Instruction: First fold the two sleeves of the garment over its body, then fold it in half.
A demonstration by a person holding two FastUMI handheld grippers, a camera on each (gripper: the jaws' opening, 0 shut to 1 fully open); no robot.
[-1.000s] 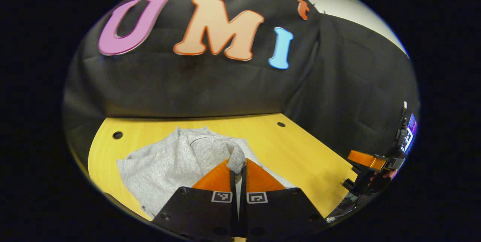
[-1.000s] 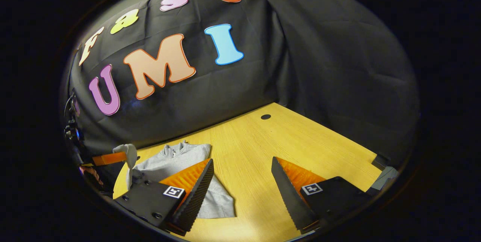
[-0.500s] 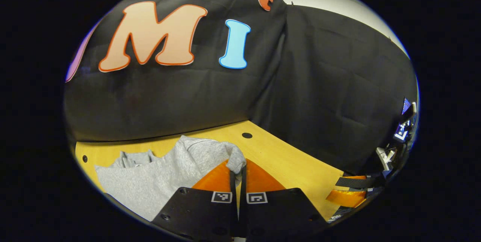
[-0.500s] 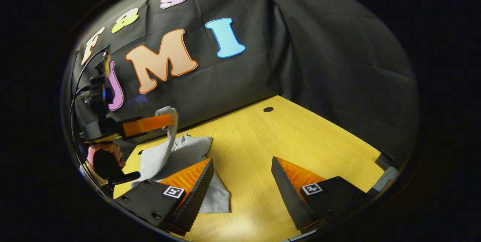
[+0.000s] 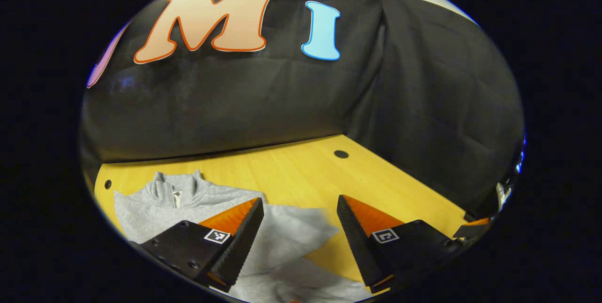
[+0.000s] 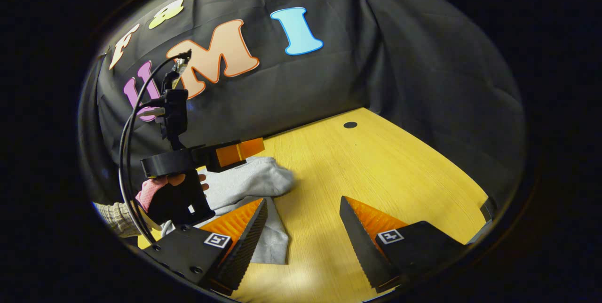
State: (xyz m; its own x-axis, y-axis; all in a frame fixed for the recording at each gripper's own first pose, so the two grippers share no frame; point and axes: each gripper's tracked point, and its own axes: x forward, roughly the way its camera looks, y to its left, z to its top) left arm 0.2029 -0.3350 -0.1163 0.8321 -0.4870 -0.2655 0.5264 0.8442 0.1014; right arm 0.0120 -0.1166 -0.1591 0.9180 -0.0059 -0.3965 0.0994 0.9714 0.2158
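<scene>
We hold the left claw [image 5: 297,218] open right above the grey garment [image 5: 188,204] on the surface [image 5: 305,176], nearer than our open right claw [image 6: 303,220], beside its edge

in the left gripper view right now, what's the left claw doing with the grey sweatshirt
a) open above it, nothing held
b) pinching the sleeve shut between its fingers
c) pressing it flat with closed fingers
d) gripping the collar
a: the left claw has its fingers spread wide apart above the soft grey zip-neck sweatshirt, which lies on the yellow wooden table with nothing between the fingers.
</scene>
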